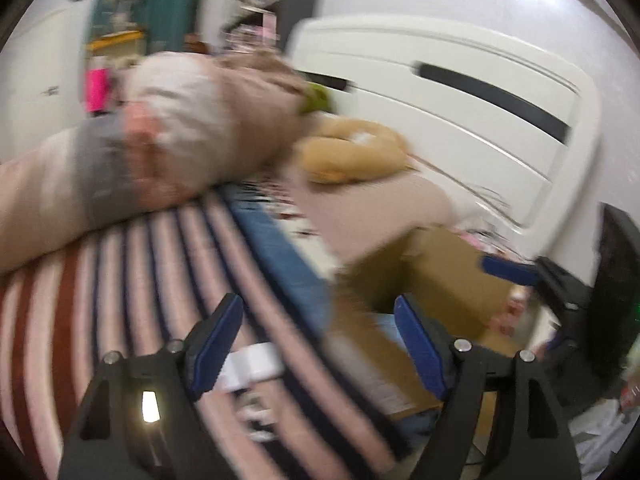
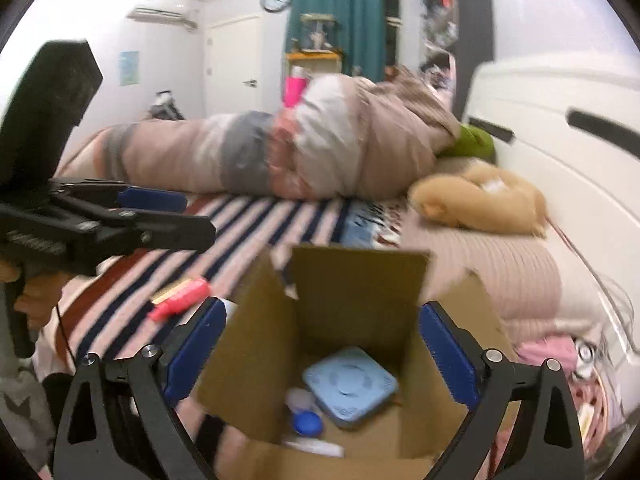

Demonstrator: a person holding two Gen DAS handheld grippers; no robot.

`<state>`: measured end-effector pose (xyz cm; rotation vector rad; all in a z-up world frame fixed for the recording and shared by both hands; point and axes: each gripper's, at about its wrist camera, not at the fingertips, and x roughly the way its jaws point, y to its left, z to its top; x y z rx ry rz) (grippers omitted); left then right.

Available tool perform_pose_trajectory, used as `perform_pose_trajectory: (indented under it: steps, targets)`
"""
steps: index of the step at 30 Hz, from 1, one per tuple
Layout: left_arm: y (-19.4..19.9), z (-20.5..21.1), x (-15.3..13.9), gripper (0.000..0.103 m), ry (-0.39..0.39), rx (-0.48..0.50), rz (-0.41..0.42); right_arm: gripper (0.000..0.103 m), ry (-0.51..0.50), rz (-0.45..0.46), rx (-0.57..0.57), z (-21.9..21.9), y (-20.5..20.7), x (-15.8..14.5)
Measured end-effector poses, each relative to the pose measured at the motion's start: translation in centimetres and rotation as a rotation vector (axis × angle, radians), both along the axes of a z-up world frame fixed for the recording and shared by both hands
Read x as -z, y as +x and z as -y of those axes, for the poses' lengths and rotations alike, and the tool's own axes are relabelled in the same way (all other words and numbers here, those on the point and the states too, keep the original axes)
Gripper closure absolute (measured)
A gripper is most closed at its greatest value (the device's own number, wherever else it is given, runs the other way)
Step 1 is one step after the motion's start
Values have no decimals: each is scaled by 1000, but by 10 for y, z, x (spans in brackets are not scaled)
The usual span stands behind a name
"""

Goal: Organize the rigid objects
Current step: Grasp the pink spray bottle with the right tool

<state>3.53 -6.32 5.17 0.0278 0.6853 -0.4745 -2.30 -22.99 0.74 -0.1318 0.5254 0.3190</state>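
Observation:
An open cardboard box stands on the striped bedspread. Inside lie a light blue square case, a blue cap and small white items. Above the box mouth my right gripper is open, with nothing between its fingers. A red tube-like object lies on the bed left of the box. My left gripper is open over the stripes, empty, and shows from the side as left gripper. A blurred white object lies on the bed by its left finger. The box is to its right.
A rolled duvet lies across the far side of the bed. A tan plush toy and a green cushion sit by the white headboard. Pink clutter fills the gap at the right. The left view is motion-blurred.

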Motion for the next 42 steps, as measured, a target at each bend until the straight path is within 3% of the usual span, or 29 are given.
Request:
perform_pose_trajectory:
  steps: [4,6,10,16,20,22,26,29,33,38,42]
  targets:
    - [-8,-67,9,21,22,-163,23,5,-37,55,-69,-53,-6,-9]
    - [-10,-93,21,17,23,-217,19,1,-24,38,-127,-76,-3,-8]
    - [-6,-135,64,17,17,-293,-39,1,25,-93,-271,-127,14,14]
    - [12,-161,128,17,-59,-280,-106,2,67,-286,-316,-164,48,74]
    - [27,-178,153,17,-111,-292,-123,15,102,-405,-313,-178,79,107]
    - [34,-191,163,17,-151,-295,-140,16,119,-447,-297,-185,96,120]
    - [45,-204,170,17,-244,-282,-180,30,166,-538,-269,-196,128,138]
    - [46,-209,172,17,-258,-314,-183,33,211,-612,-262,-205,148,153]
    - [45,-210,169,17,-290,-308,-171,48,262,-708,-183,-208,172,173]
    - [35,-212,166,17,-283,-304,-157,69,271,-716,-179,-200,168,174]
    - [24,-218,164,17,-327,-294,-154,71,250,-728,-266,-191,142,166]
